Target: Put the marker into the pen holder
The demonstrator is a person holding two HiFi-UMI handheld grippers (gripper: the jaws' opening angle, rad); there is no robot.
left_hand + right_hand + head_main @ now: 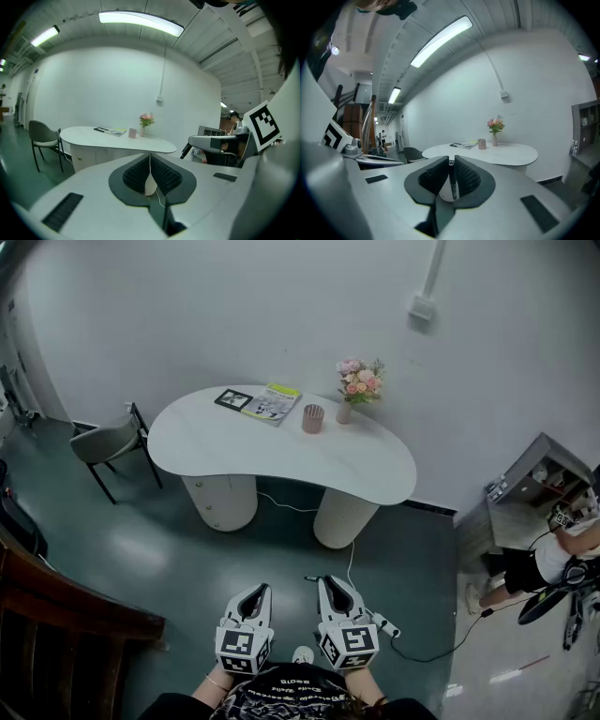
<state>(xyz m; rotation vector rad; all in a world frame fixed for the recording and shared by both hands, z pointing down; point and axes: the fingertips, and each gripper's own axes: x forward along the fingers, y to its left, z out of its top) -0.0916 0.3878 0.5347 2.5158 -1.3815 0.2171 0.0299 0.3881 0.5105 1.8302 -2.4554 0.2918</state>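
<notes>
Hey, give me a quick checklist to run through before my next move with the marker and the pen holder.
1. Grip: ok, the marker is clamped between the fingers of the right gripper.
2. Spare hand: ok, the left gripper has its fingers shut on nothing.
3. Target upright: ok, the pen holder stands on the table beside the flower vase.
4. Target within reach: not ok, the table stands well away from both grippers.
5. Room inside the pen holder: cannot tell.
6. Walking path: not ok, a cable trails over the floor ahead.
</notes>
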